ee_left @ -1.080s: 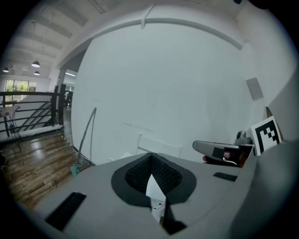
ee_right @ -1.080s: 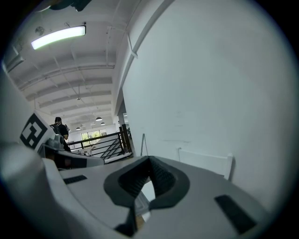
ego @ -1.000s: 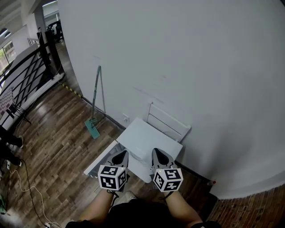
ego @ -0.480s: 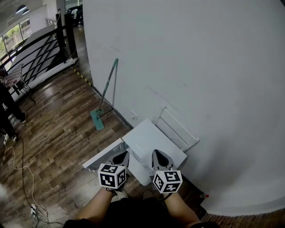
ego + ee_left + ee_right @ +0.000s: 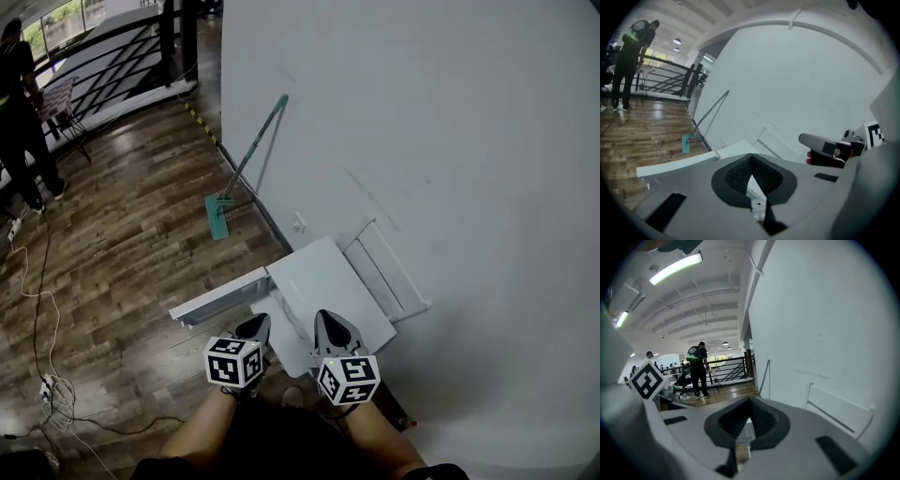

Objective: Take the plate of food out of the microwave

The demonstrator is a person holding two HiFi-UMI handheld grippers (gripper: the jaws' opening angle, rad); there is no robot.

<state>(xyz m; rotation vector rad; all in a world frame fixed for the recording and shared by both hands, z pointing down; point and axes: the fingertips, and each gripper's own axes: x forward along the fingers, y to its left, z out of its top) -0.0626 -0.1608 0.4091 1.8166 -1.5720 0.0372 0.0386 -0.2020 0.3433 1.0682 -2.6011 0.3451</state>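
Left gripper and right gripper: fingers pressed together, empty. No plate shows. A white box lies just ahead of and below both pairs of fingers.

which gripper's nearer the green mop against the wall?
Left. The left gripper sits below and slightly right of the mop in the head view; the right gripper is further right, beyond the left one.

Left gripper and right gripper sit side by side near the body, pointing away and slightly down, jaws closed together on nothing.
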